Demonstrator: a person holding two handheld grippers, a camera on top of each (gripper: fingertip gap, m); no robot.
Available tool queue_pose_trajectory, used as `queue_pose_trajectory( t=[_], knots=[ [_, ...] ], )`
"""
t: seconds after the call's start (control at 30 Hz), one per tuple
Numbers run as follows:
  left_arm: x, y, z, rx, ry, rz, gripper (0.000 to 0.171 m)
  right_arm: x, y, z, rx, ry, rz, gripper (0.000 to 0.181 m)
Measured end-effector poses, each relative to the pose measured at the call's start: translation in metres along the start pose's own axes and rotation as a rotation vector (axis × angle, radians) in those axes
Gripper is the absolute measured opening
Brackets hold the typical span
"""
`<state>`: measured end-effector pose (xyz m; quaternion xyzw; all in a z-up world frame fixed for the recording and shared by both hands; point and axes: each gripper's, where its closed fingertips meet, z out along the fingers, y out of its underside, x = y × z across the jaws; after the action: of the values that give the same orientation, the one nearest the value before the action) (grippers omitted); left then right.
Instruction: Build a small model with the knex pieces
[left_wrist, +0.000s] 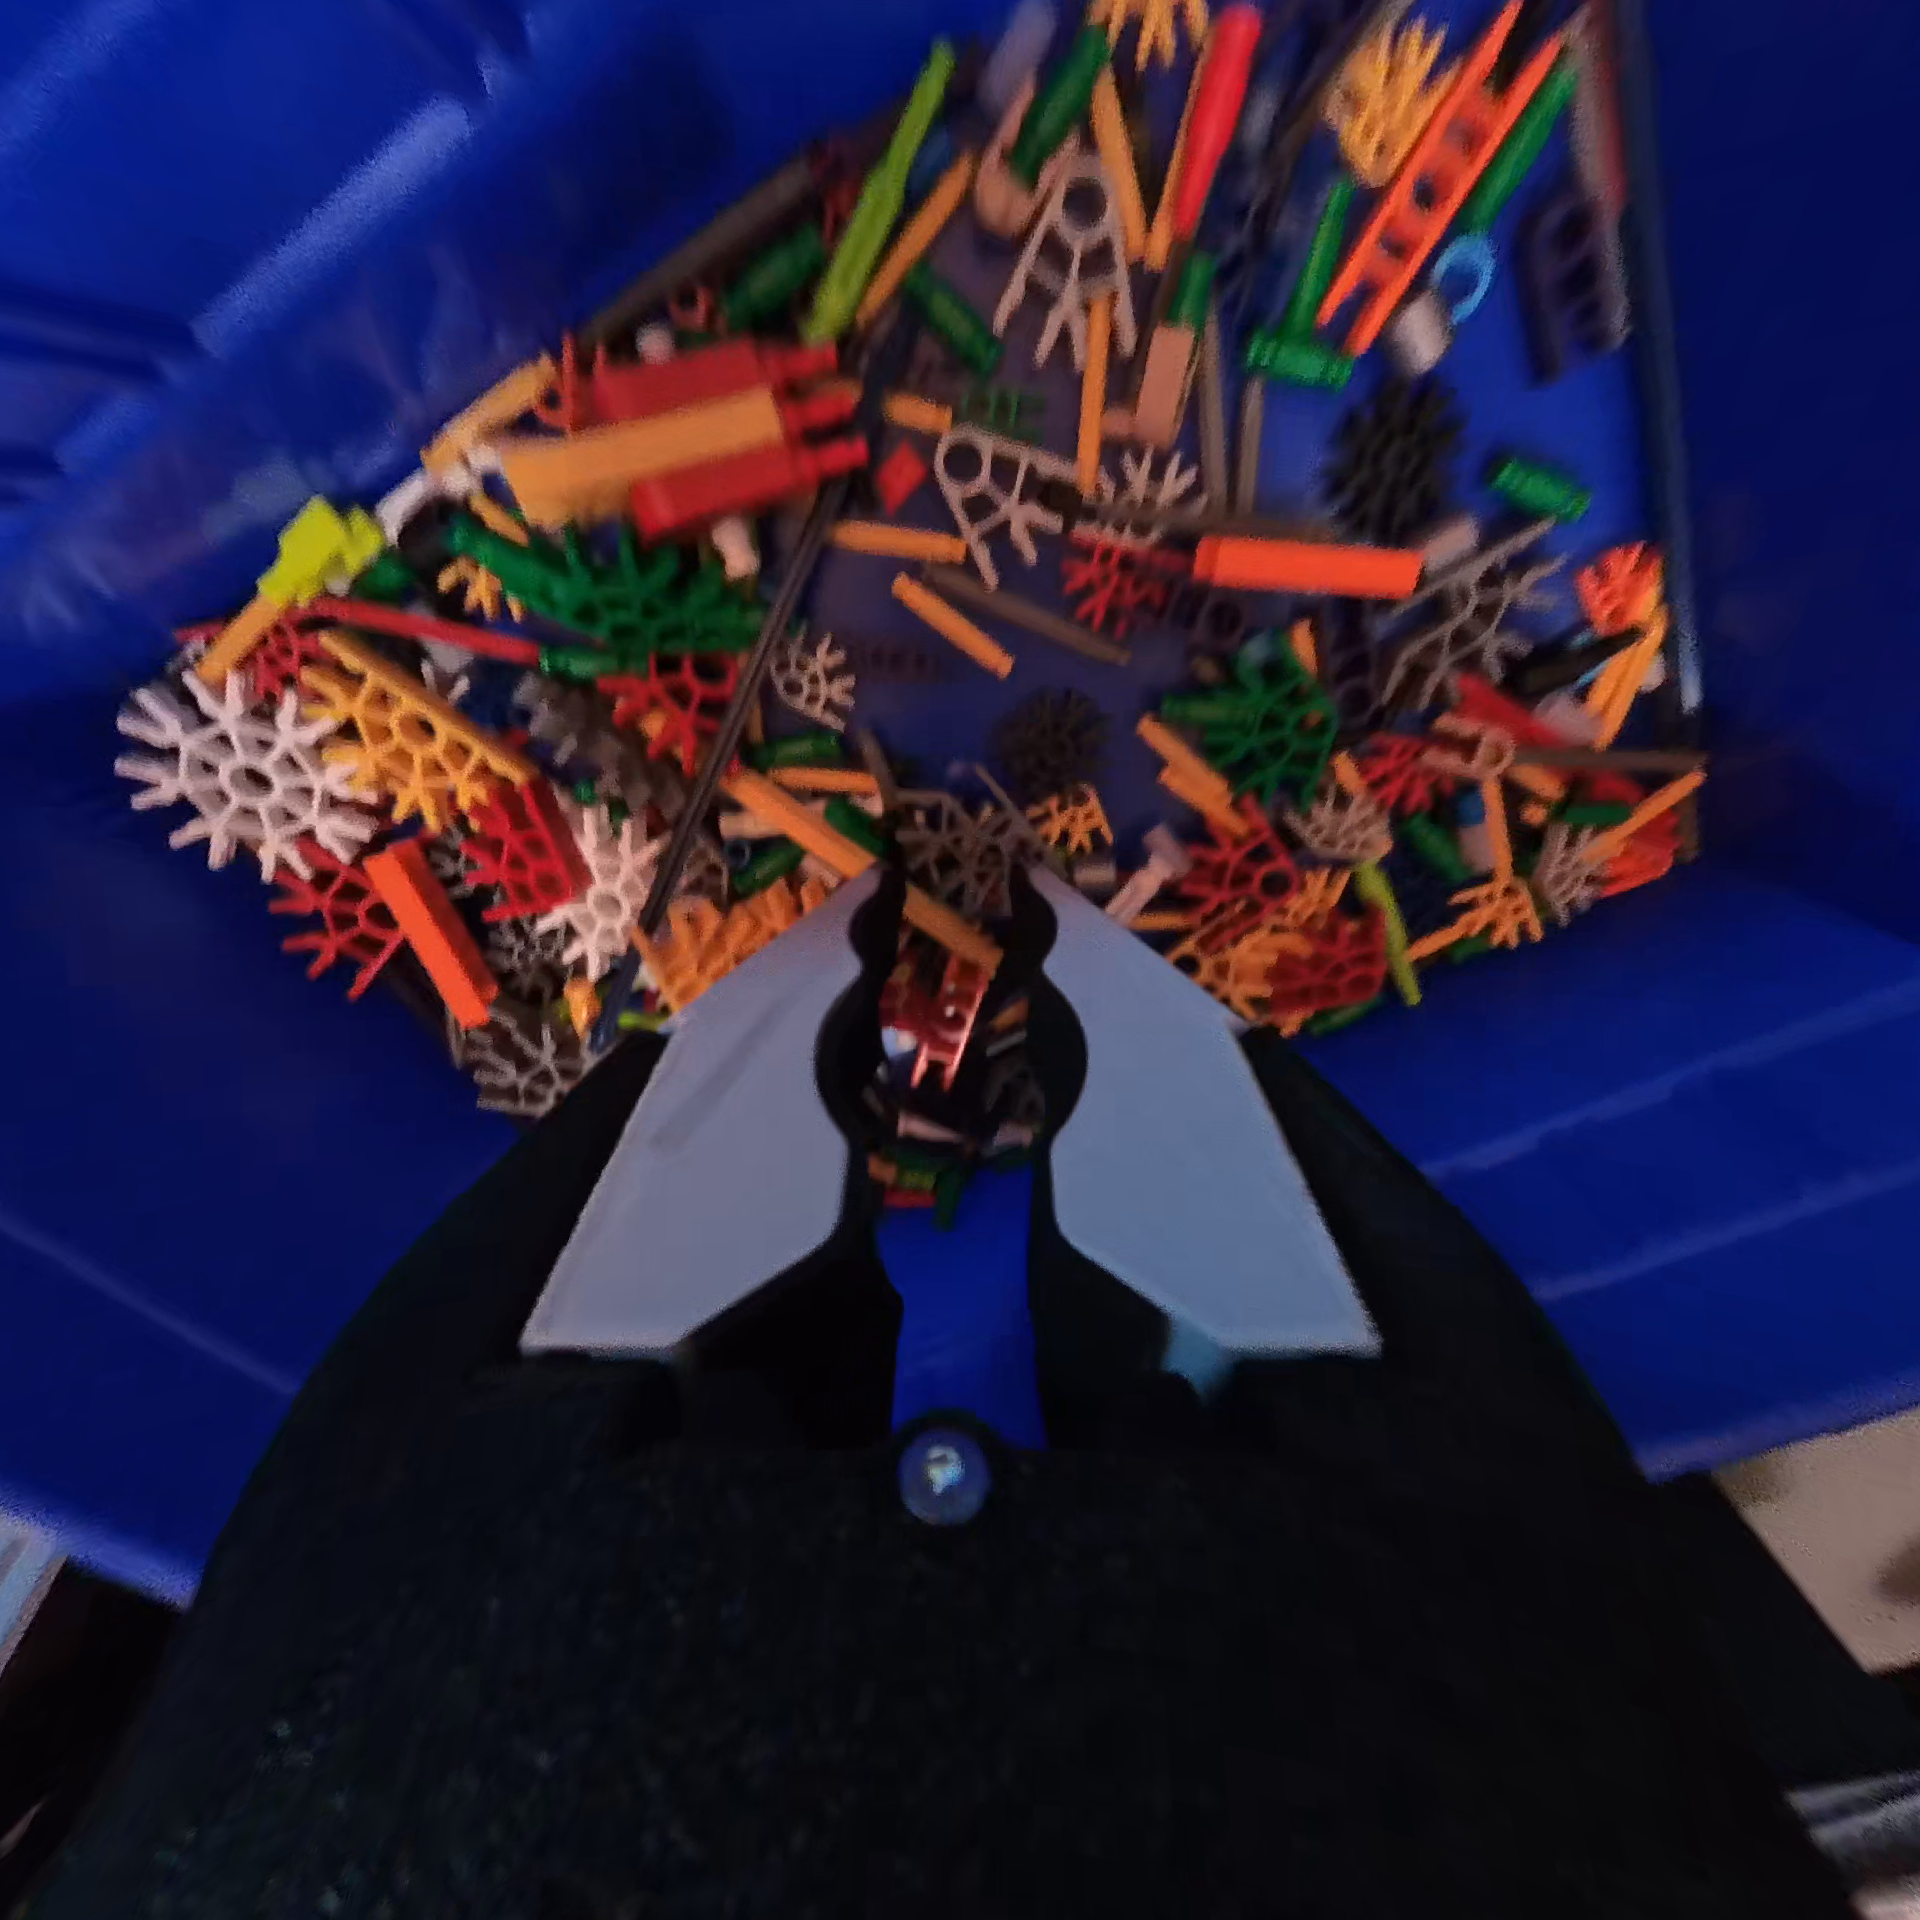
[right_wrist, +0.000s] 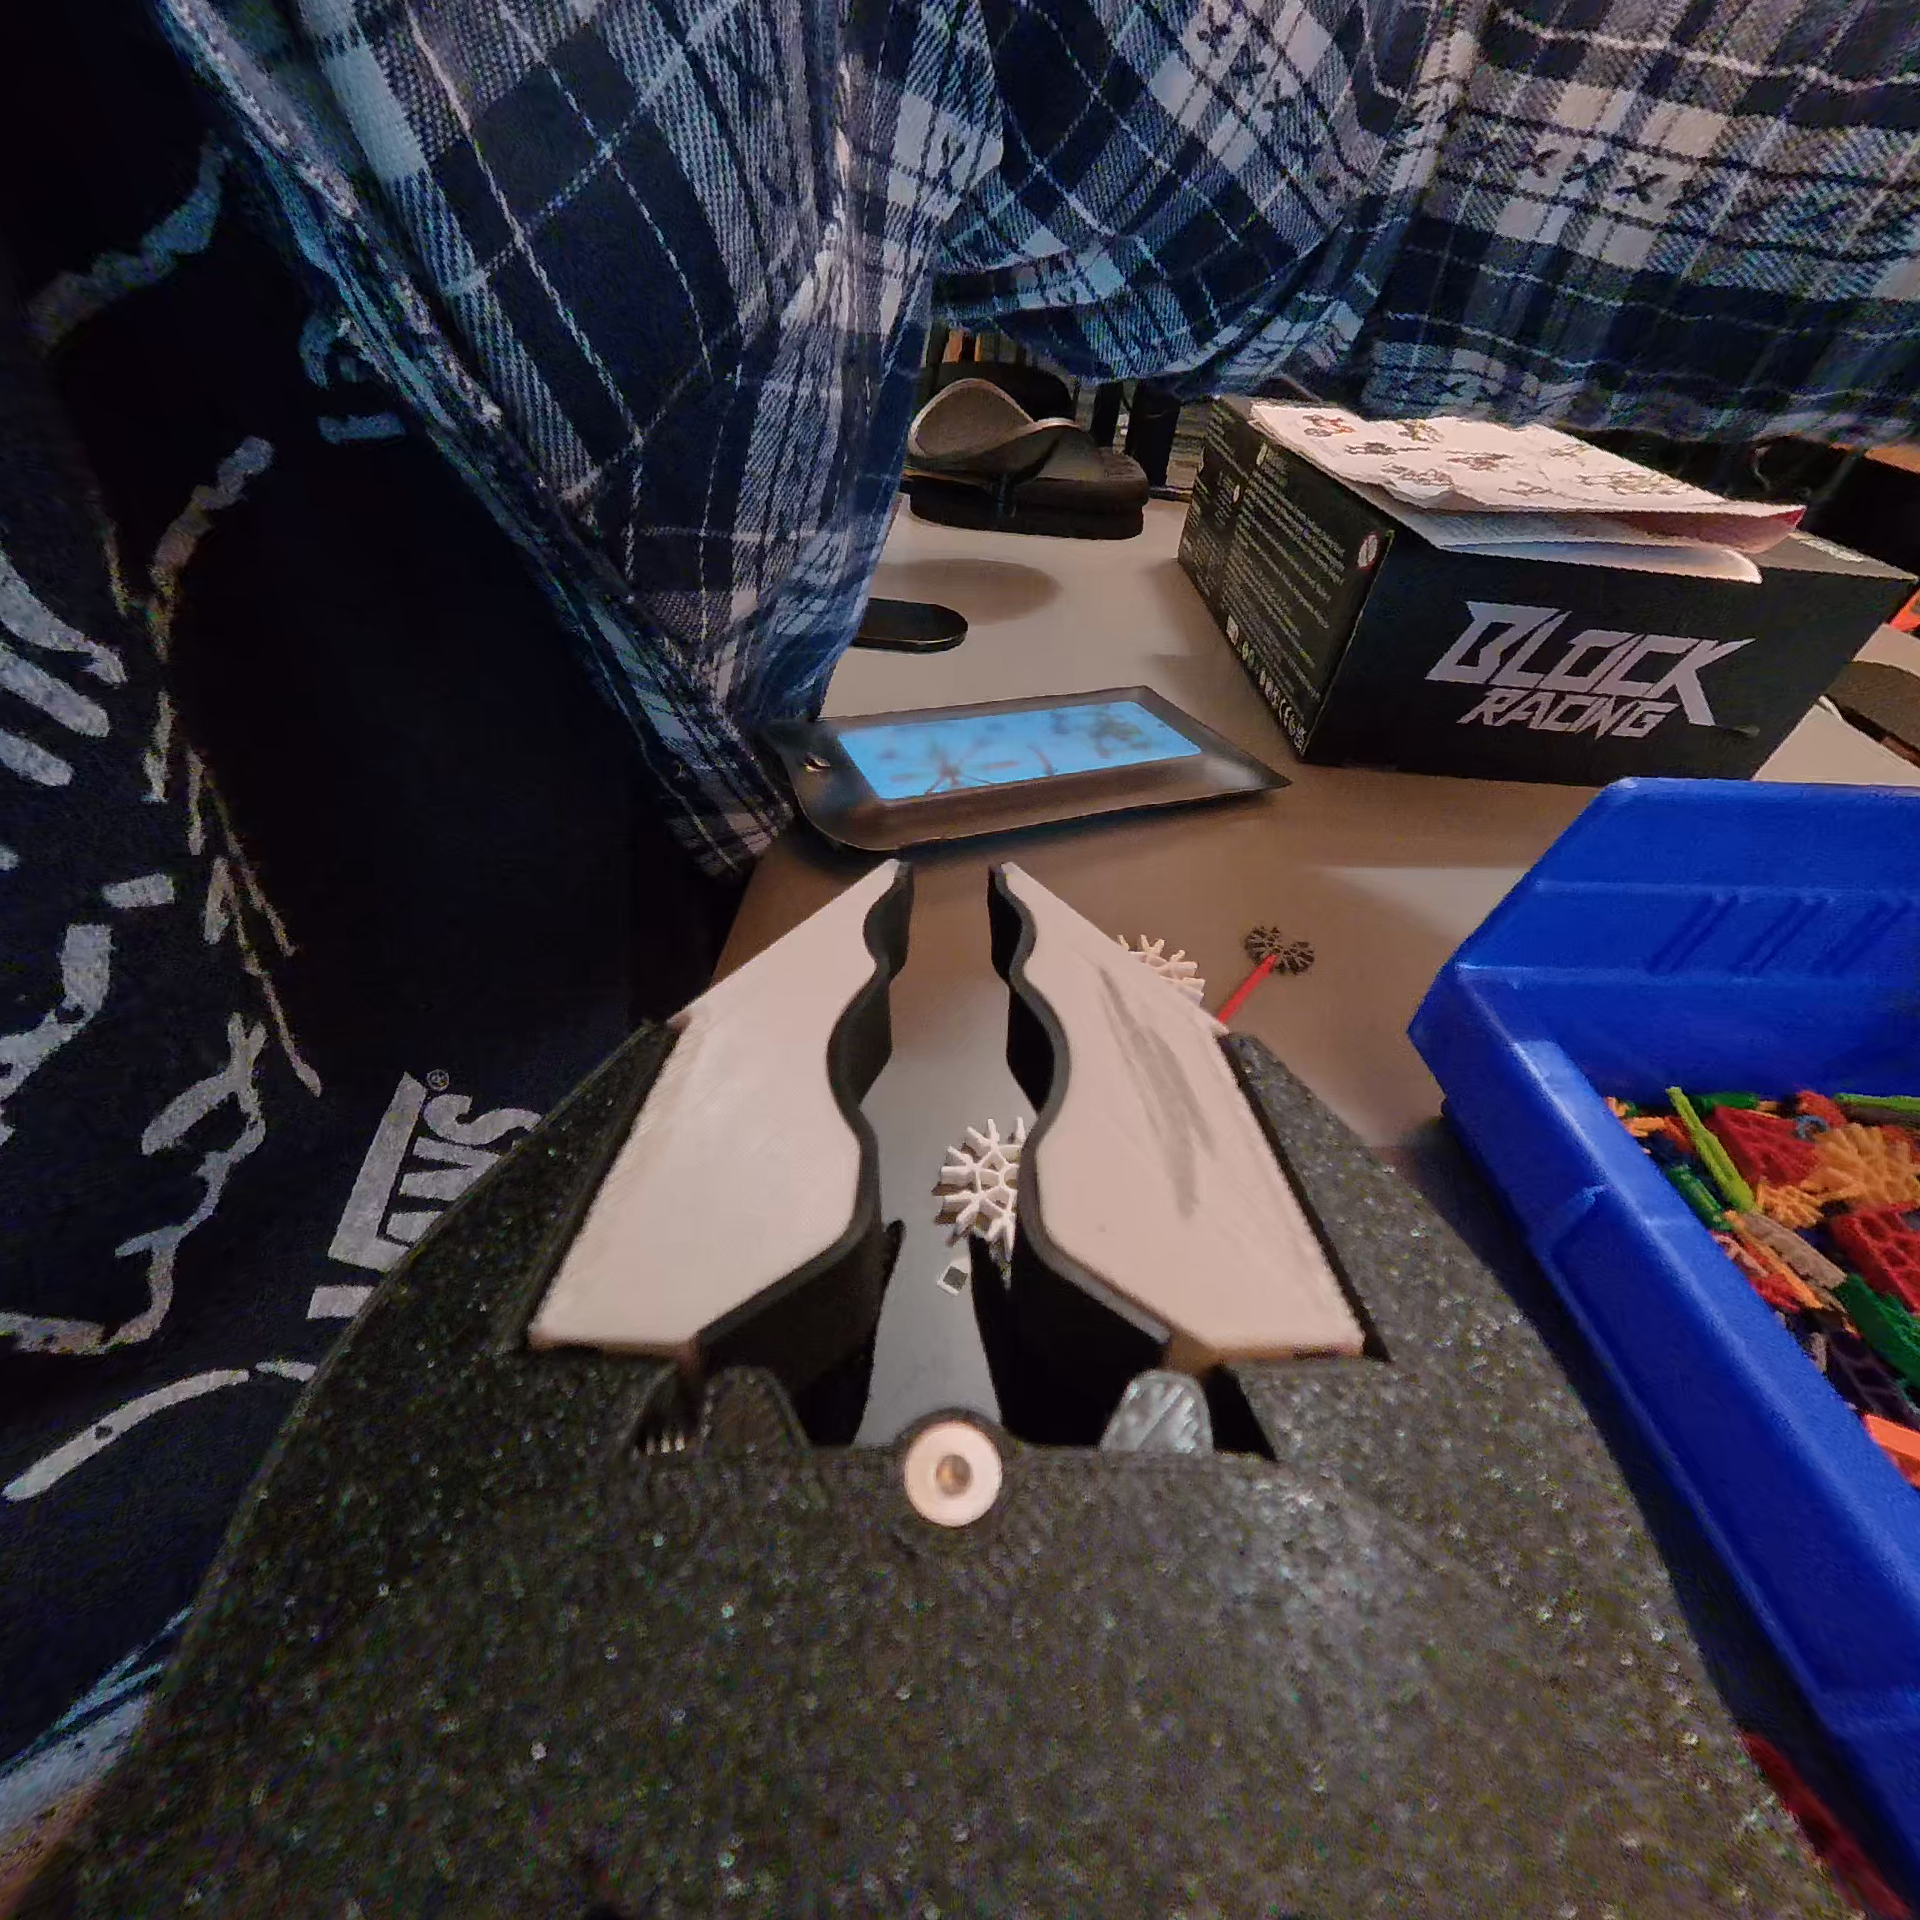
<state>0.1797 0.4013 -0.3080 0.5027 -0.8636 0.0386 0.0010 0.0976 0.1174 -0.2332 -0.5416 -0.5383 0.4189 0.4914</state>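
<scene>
Left tongs, nearly together, pinch a grey connector over the bin. Right tongs, apart, hover above the desk; white connector at 6 o'clock from their tips.

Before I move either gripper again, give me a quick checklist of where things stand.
1. Left gripper over the blue bin: ok, tips down at the pile of pieces.
2. Left grasp: cannot tell; tips nearly meet around a grey connector, picture blurred.
3. Right gripper open: ok, clear gap between fingers, nothing gripped.
4. White connector on the table: ok, lying below the right gripper, partly hidden by a finger.
5. Red rod with black connector: ok, on the table beyond the right tips.
6. Right path ahead: not ok, phone and plaid sleeve lie close.
</scene>
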Motion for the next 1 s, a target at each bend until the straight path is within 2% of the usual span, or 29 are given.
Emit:
queue_pose_trajectory(
  t=[0.1,0.27,0.43,0.67,0.87,1.0],
  knots=[
    [0.008,-0.013,0.006,0.035,0.032,0.032,0.025,0.0,0.0,0.0,0.0,-0.002,-0.001,0.014],
    [-0.004,-0.013,-0.007,0.033,-0.045,0.011,0.024,-0.001,-0.001,-0.001,0.007,-0.006,-0.003,0.014],
    [-0.018,0.019,-0.013,-0.08,-0.132,-0.028,0.026,-0.003,-0.001,0.0,0.001,-0.015,-0.01,0.014],
    [-0.015,0.053,0.002,-0.217,-0.074,-0.04,0.026,0.001,0.001,-0.001,-0.003,-0.005,0.0,0.014],
    [-0.011,0.034,0.007,-0.152,-0.02,-0.022,0.008,0.001,0.001,-0.001,-0.002,-0.007,0.002,0.014],
    [-0.011,-0.002,0.009,-0.015,-0.016,0.008,0.006,0.0,0.001,-0.001,-0.002,-0.01,0.0,0.013]
  ],
)
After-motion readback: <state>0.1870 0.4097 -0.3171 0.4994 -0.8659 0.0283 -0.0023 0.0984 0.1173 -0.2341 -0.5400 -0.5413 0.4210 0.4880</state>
